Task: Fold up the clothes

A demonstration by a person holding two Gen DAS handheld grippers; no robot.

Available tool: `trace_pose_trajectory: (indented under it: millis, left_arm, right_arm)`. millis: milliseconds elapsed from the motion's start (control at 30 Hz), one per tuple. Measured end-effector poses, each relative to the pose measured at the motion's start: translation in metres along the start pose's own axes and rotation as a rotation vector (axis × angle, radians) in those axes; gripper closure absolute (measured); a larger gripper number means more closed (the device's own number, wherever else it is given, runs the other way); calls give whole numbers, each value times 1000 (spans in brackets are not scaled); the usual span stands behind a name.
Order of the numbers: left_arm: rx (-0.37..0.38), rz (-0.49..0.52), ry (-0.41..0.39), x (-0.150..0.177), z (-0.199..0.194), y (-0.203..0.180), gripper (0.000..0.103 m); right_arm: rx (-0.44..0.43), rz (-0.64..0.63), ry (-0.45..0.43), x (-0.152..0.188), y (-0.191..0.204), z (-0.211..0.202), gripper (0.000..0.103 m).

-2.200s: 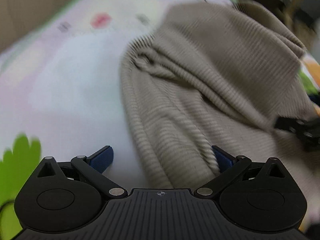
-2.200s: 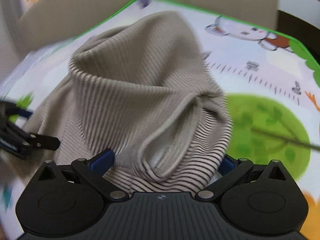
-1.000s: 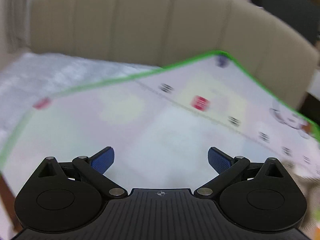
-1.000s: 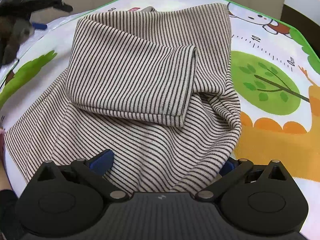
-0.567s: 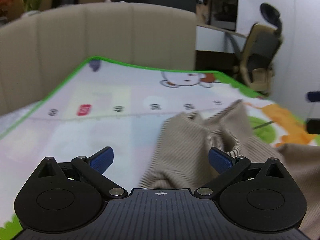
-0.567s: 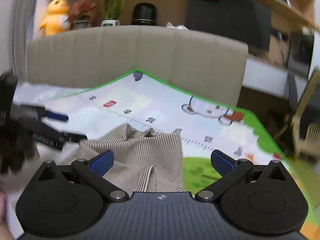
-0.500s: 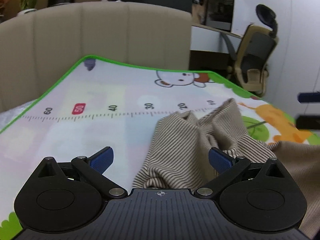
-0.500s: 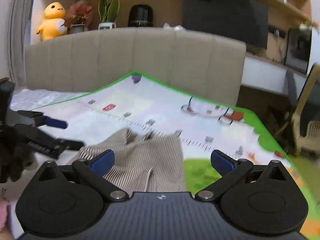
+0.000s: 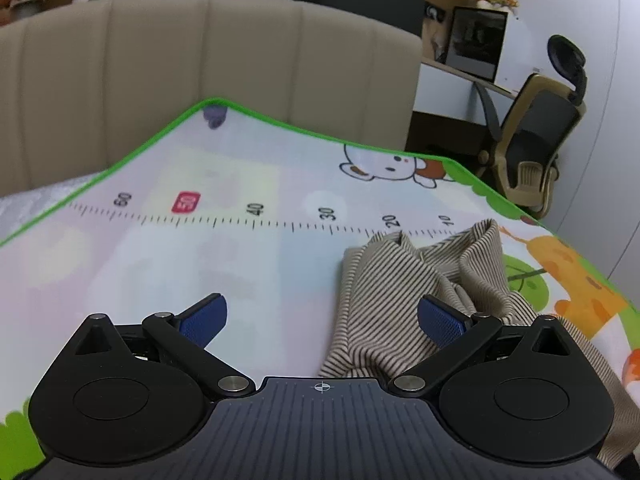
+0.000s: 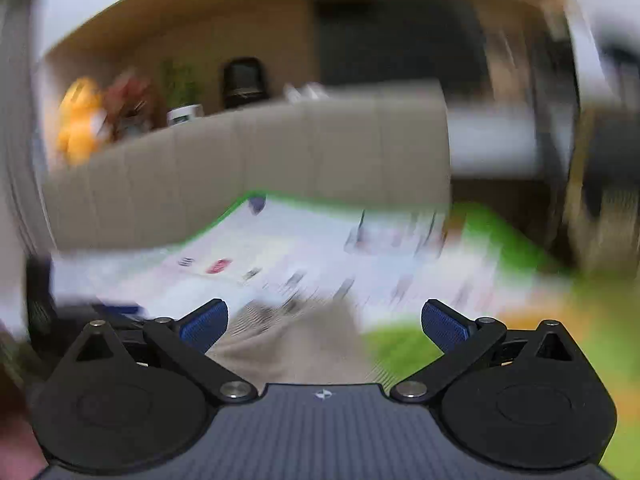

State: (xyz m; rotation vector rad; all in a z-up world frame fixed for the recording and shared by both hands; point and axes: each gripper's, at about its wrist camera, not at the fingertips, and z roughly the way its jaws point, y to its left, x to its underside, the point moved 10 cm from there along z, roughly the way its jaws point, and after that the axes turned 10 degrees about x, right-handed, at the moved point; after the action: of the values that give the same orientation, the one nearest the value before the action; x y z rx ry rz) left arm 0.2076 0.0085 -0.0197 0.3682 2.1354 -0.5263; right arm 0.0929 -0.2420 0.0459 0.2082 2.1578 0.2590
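Note:
A beige garment with thin dark stripes [image 9: 384, 304] lies bunched on a colourful play mat [image 9: 224, 248], right of centre in the left wrist view. My left gripper [image 9: 322, 320] hovers open above the garment's left edge, with nothing between its blue pads [image 9: 204, 318]. The right wrist view is heavily blurred. There the garment [image 10: 296, 340] shows as a beige smear low in the middle, and my right gripper [image 10: 324, 320] is open and empty above it.
A beige padded sofa back [image 9: 200, 72] rises behind the mat's green border. An office chair [image 9: 536, 140] and a desk with a monitor [image 9: 478, 48] stand at the right. Plants and a yellow toy [image 10: 76, 120] sit on a shelf behind the sofa.
Both grippers let go of the garment and lifted away, leaving it bunched on the mat. The right view has swung upward and blurred; the left view has steadied facing the sofa.

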Motion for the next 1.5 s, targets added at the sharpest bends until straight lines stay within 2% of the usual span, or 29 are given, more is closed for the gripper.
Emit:
trace_pose_trajectory:
  millis: [67, 100, 167, 233, 267, 300, 433, 500, 567, 600, 667, 700, 767, 800, 833, 900, 1000, 1133, 1200, 1300, 1400, 1500]
  left_arm:
    - [-2, -6, 3, 0, 0, -4, 0]
    - [-10, 2, 6, 1, -1, -6, 0]
    - [-31, 31, 10, 3, -3, -11, 0]
    - [-52, 53, 17, 6, -6, -12, 0]
    - [-61, 61, 21, 8, -8, -13, 0]
    - [-69, 68, 24, 10, -9, -13, 0]
    - [-71, 58, 27, 10, -10, -12, 0]
    - [-69, 56, 28, 10, -8, -11, 0]
    - [-60, 53, 26, 10, -8, -11, 0]
    - [-47, 51, 15, 9, -9, -11, 0]
    - [-1, 44, -18, 5, -11, -14, 0]
    - [28, 45, -17, 4, -11, -17, 0]
    - [83, 50, -16, 3, -11, -24, 0]
    - [94, 75, -18, 3, -12, -29, 0]
    - [104, 101, -20, 3, -14, -34, 0]
    - [123, 171, -27, 4, -19, -47, 0]
    - [166, 318, -56, 7, -35, -75, 0]
    - [162, 452, -106, 9, -44, -108, 0]
    - [120, 493, -133, 6, -44, -115, 0]
    - [15, 524, -174, 0, -42, -105, 0]
    - [-130, 483, -184, -11, -37, -66, 0]
    - [-289, 399, -179, -27, -31, -1, 0]
  right_arm:
    - [-88, 154, 182, 26, -3, 30, 0]
    - [-108, 189, 232, 37, -2, 43, 2]
    - [-37, 135, 232, 48, -2, 64, 14]
    - [90, -42, 192, 55, 2, 79, 51]
    - [129, -87, 185, 58, 1, 83, 58]
    - [162, -120, 182, 61, -1, 88, 59]
    - [162, -60, 202, 73, -5, 100, 59]
    - [155, -29, 169, 65, -6, 91, 59]
    - [150, -54, 115, 51, -2, 82, 59]
    - [148, -70, 86, 43, 1, 78, 59]
    - [145, -98, 91, 38, 3, 81, 53]
    - [144, -106, 113, 40, 3, 88, 48]
    - [136, -119, 177, 52, 1, 106, 46]
    - [129, -124, 218, 60, 0, 116, 49]
    - [116, -123, 257, 67, 1, 123, 56]
    - [90, -121, 274, 64, 11, 121, 88]
    - [15, -120, 213, 28, 39, 98, 91]
    - [-141, -206, 71, -57, 118, 57, 91]
    - [-212, -255, 28, -88, 160, 49, 91]
    - [-307, -294, -13, -120, 221, 51, 91]
    - [-358, -351, -45, -131, 272, 60, 91]
    - [-339, -421, -58, -127, 297, 71, 88]
